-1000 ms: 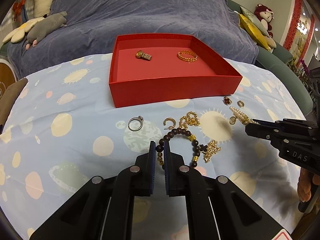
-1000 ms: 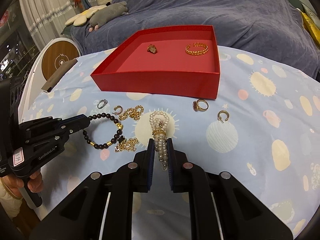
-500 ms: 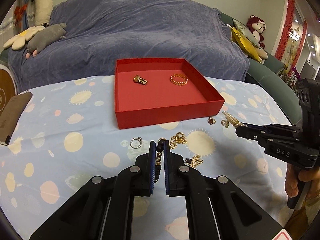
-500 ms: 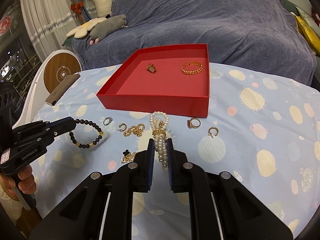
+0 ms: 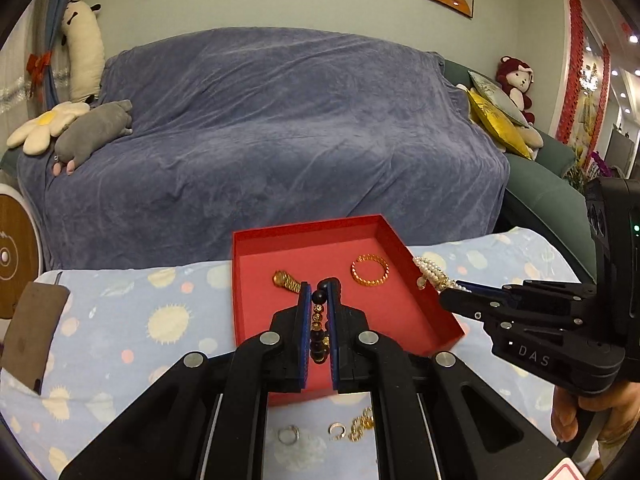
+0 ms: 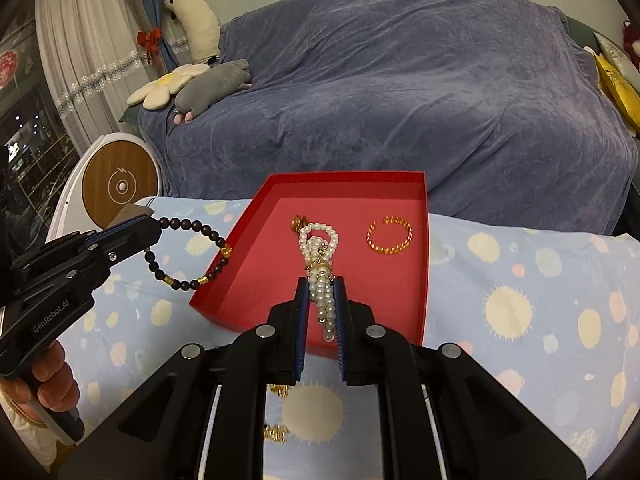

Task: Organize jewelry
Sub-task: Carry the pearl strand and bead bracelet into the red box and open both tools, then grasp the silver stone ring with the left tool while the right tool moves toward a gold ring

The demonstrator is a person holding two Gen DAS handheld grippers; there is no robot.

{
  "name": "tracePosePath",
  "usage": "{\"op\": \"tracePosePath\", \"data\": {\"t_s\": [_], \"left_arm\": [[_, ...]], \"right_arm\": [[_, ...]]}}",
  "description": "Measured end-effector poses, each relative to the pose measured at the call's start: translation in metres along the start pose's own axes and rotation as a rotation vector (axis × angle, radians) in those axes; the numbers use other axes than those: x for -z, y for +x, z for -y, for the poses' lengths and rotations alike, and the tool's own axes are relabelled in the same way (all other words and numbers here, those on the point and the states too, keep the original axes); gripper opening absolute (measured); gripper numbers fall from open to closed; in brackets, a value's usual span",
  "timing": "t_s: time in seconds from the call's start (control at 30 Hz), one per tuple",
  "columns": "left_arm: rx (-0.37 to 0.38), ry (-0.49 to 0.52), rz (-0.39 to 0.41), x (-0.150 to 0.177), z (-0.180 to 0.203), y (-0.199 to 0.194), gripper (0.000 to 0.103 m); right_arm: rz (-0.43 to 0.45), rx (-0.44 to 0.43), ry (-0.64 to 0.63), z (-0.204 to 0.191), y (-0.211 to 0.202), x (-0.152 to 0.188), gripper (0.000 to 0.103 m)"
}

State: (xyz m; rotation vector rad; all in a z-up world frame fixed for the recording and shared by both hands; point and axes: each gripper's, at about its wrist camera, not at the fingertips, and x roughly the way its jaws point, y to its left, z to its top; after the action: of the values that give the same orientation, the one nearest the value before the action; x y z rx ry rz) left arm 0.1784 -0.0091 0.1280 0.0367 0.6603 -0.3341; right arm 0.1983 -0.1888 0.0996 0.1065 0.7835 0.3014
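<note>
My left gripper (image 5: 319,288) is shut on a dark bead bracelet (image 5: 318,320), lifted above the front of the red box (image 5: 400,248). In the right wrist view that bracelet (image 6: 188,256) dangles from the left gripper (image 6: 154,224) beside the box's left wall. My right gripper (image 6: 322,284) is shut on a pearl bracelet (image 6: 320,248) held over the box floor (image 6: 260,280). Inside the box lie a gold bangle (image 6: 389,236) and a gold watch piece (image 5: 286,280). A silver ring (image 5: 289,435), a gold hoop earring (image 5: 337,430) and a gold chain (image 5: 362,426) lie on the tablecloth in front.
The table wears a light blue cloth with sun prints (image 6: 520,320). A brown flat item (image 5: 32,332) lies at its left edge. Behind stands a sofa under a blue-grey throw (image 5: 280,128) with plush toys (image 5: 92,128). A round wood-faced device (image 6: 120,186) stands at the left.
Both grippers have risen off the cloth with their bracelets and moved forward to the red box. The box now sits lower and closer in both views.
</note>
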Motion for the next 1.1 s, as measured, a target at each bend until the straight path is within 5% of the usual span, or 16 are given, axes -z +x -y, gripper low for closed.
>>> {"op": "tracePosePath", "data": {"t_s": [0.47,0.57,0.83,1.1], "left_arm": [[-0.062,-0.046,-0.104,-0.002,-0.025,0.094,0.006],[-0.1,-0.056,-0.103,0.002,-0.028,0.099,0.019],[-0.149,-0.042,-0.076,0.022,-0.037,0.055,0.058],[-0.182,-0.047,-0.114,0.079,-0.044,-0.009,0.06]], "right_arm": [[-0.07,0.061,0.011,0.017,0.082,-0.013,0.013],[-0.063,0.082,0.025,0.019,0.084,-0.011,0.021],[-0.036,0.088,0.0,0.017,0.025,0.018,0.035],[-0.071,0.077,0.004,0.013,-0.051,0.091,0.036]]}}
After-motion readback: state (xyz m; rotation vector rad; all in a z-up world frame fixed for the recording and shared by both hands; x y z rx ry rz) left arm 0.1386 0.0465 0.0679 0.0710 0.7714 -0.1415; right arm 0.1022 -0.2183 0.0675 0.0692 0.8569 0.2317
